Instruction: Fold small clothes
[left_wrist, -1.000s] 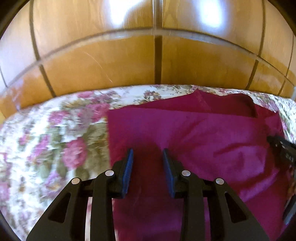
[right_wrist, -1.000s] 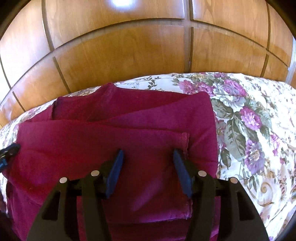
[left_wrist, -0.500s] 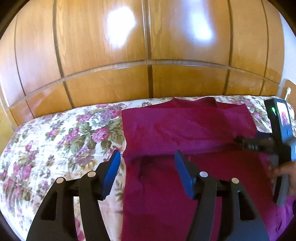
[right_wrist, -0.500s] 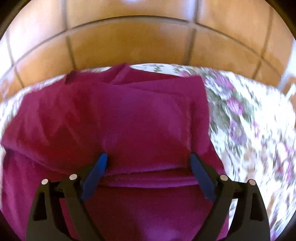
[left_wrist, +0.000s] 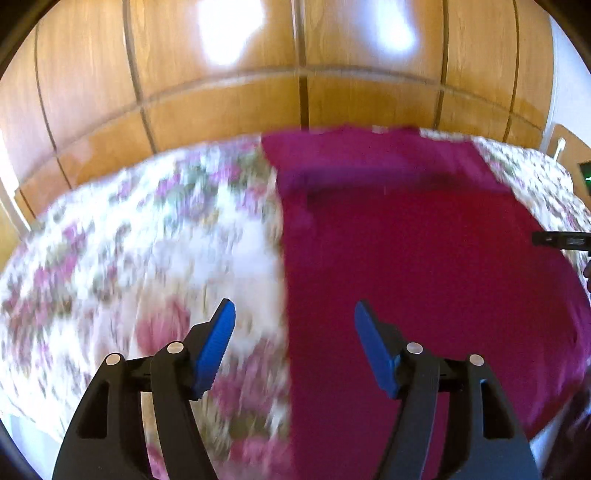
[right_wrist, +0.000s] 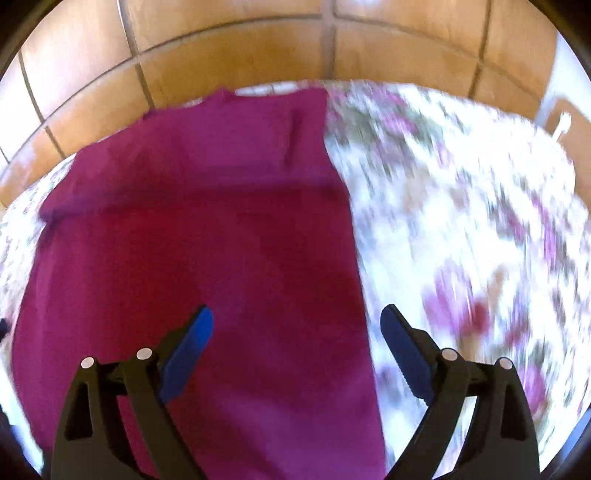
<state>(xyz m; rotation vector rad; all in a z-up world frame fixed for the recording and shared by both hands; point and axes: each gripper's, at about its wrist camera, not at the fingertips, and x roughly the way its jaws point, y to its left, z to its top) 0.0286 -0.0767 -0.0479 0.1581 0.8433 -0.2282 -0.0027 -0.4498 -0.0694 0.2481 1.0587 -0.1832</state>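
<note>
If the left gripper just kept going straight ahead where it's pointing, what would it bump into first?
Probably the bed. The left gripper, open and empty, points down over the left edge of the magenta garment, where it borders the floral bedspread. Blur hides which it meets first. The wooden panels stand farther back.

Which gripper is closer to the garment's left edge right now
Left. The left gripper straddles the left edge of the magenta garment, open, while the right gripper straddles its opposite, right edge, open too.

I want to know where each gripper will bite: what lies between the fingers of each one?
Left gripper, left wrist view: the magenta garment's left edge and floral bedspread. Right gripper, right wrist view: its right edge and bedspread.
</note>
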